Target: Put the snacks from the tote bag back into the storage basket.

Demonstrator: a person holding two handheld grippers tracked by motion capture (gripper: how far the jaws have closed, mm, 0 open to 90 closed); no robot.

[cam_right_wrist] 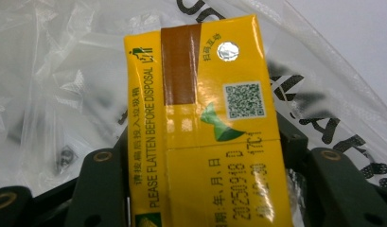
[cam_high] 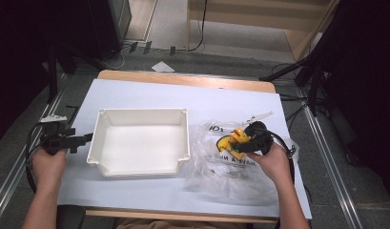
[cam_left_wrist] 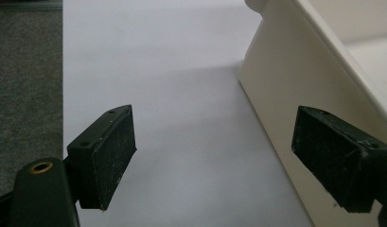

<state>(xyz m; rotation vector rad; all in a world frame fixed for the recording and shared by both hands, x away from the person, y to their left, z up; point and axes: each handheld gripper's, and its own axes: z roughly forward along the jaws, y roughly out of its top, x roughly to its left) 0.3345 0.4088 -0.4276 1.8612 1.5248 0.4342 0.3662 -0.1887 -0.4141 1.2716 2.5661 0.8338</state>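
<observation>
A yellow drink carton (cam_high: pixel 230 141) with printed text and a QR code (cam_right_wrist: pixel 200 94) sits between the jaws of my right gripper (cam_high: pixel 238 143), whose pads press on its two sides (cam_right_wrist: pixel 205 161). It is held just over a crumpled clear plastic bag (cam_high: pixel 221 176) with black lettering (cam_right_wrist: pixel 63 71), right of the white bin (cam_high: pixel 142 110). My left gripper (cam_high: pixel 89 138) rests level on the white sheet at the bin's left wall (cam_left_wrist: pixel 295 85). Its jaws stand wide apart (cam_left_wrist: pixel 215 156) with nothing between them.
A white sheet (cam_high: pixel 135 93) covers the wooden table, whose far edge (cam_high: pixel 183 78) shows bare wood. Grey floor lies left of the sheet (cam_left_wrist: pixel 21 71). Dark stands and cables (cam_high: pixel 307 81) crowd the right side beyond the table.
</observation>
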